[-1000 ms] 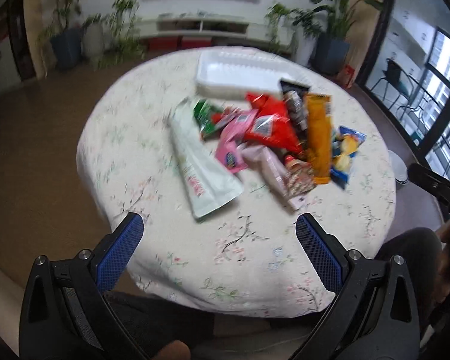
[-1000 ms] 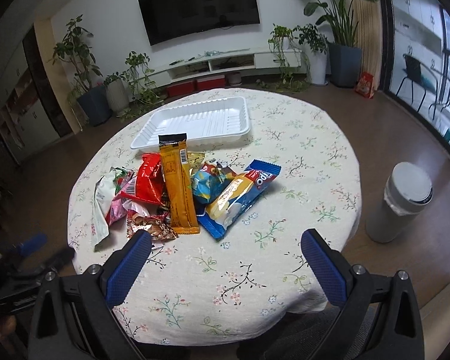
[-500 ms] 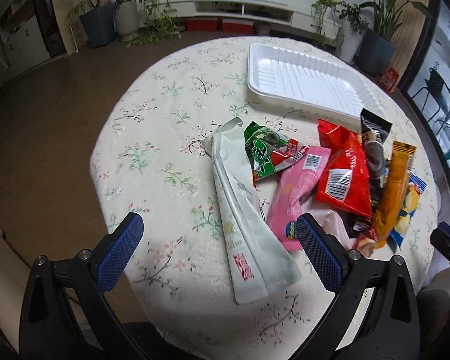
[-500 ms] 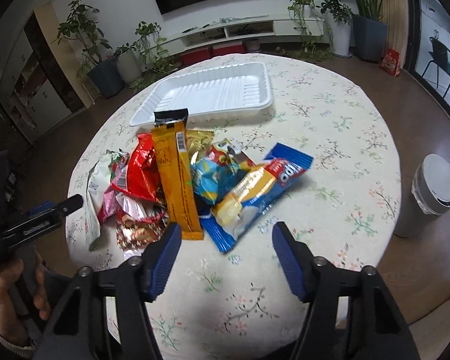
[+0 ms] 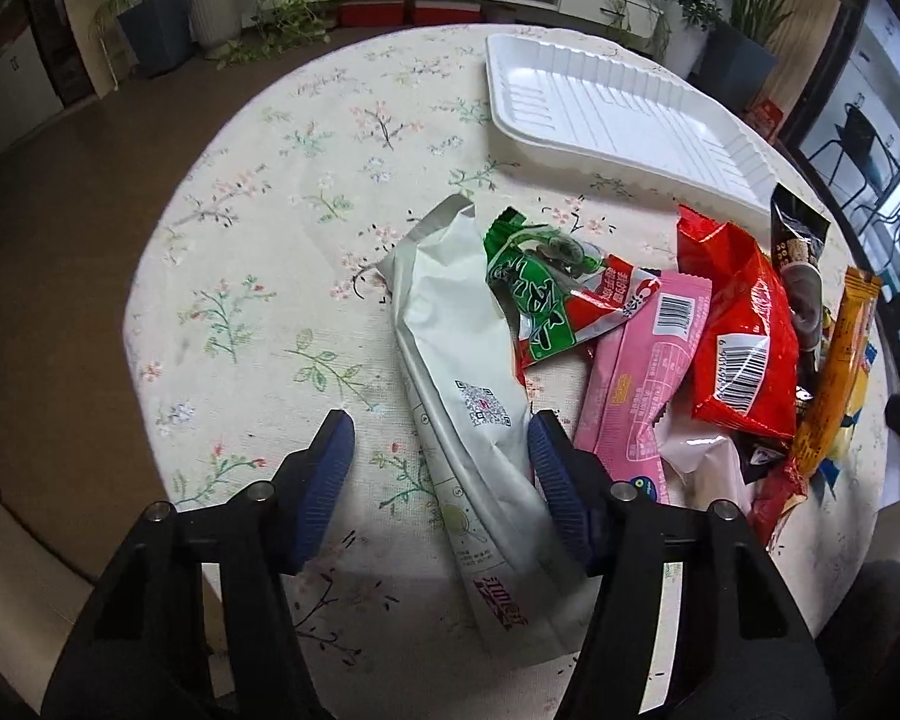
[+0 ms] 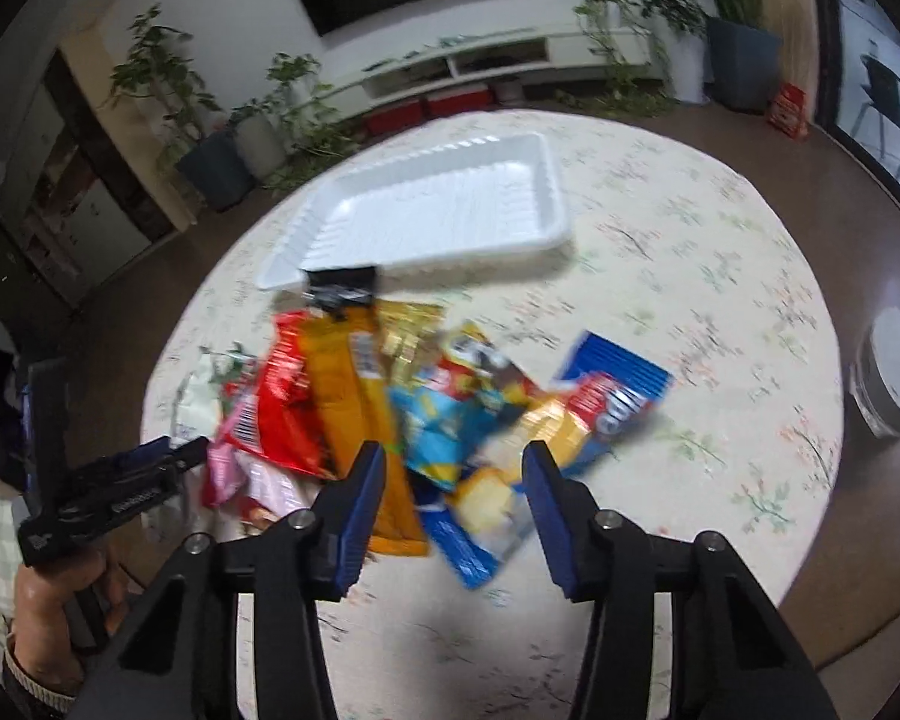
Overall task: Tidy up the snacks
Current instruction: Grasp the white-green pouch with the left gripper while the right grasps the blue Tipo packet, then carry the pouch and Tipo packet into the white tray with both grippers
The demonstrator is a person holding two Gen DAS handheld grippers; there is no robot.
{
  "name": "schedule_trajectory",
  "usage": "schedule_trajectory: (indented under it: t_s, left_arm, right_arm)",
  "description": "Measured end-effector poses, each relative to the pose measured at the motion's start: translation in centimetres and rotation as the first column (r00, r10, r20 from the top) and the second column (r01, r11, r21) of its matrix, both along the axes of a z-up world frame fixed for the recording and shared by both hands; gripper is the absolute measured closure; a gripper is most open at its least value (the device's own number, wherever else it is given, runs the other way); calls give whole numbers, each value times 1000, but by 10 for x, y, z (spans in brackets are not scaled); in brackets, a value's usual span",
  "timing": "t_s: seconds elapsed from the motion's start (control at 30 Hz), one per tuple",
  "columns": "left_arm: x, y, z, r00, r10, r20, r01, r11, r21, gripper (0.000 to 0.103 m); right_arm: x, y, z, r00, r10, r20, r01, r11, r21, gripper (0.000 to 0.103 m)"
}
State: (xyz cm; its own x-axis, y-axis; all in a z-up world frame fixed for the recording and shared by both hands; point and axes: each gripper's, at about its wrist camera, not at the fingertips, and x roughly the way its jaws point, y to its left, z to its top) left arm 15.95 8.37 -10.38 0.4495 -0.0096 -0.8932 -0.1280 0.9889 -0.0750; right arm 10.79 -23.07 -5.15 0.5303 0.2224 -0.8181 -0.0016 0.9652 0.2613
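Snacks heaped near the front of the round surface (image 5: 258, 192), white tray (image 5: 618, 114) bare at the far edge — nothing sorted yet.

Left gripper (image 5: 438, 450) half spread and closing, straddling the long white pouch (image 5: 468, 396); right-hand finger just beside the pouch's edge, left-hand finger over bare cloth, well clear. No pinch yet, by the look of it. Best to shift a little toward the pouch so both fingers (image 5: 324, 480) meet its sides evenly, then close on the flat middle, not the crinkled top. Green-and-red packet (image 5: 540, 306) overlapping the pouch's upper end: worth lifting slowly and low, or sliding the pouch out toward the near edge first, to avoid dragging that packet along.

Right gripper (image 6: 453, 483) also half spread and closing, hovering above the blue-and-yellow packets (image 6: 450, 438), with the orange stick pack (image 6: 354, 402) beside its left-hand finger; view blurred, contact not discernible. Better to settle on one packet only — the blue biscuit pack (image 6: 606, 402) lies most apart from the heap.

Slippery film throughout: firm closure before any lift, then a level carry to the tray.
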Motion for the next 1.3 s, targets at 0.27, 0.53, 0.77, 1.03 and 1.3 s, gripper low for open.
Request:
schedule_trajectory:
  t_s: [0.27,0.53,0.77,1.03,1.3]
  left_arm:
    - [-1,9,-7,1000,-24,17,25,999,-46,68]
    - [-5,30,-10,1000,-20,19,22,989,-145,75]
    - [-8,38,-11,999,-37,25,40,983,-178,75]
    - [-17,33,-5,997,-66,36,71,983,-167,77]
    - [-33,36,3,996,-71,60,81,979,-187,77]
  right_arm:
    - [9,-18,-23,994,-83,-78,85,996,28,48]
    - [32,-22,-47,982,-99,-159,113,990,83,48]
    - [34,-33,-52,986,-99,-132,113,988,105,67]
    - [21,-41,-48,989,-100,-111,112,988,105,74]
    - [-6,-62,-33,988,-135,-73,144,979,144,74]
